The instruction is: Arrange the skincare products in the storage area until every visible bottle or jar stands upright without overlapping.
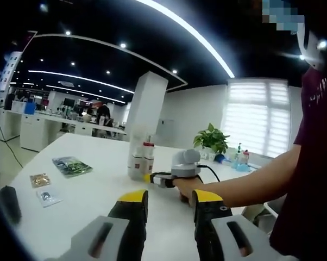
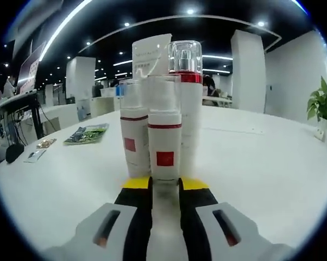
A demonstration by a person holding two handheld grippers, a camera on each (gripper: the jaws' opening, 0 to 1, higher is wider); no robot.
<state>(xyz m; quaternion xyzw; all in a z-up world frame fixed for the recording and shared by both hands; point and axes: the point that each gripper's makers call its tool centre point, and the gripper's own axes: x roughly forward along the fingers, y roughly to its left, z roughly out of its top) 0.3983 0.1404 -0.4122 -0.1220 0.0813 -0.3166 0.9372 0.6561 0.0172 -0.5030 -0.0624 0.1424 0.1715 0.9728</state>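
White plastic bottles with red bands are seen standing upright, clustered and touching, on the white worktop in the right gripper view. The right gripper is set just before them, fingers spread. The left gripper is held apart, fingers spread around nothing.
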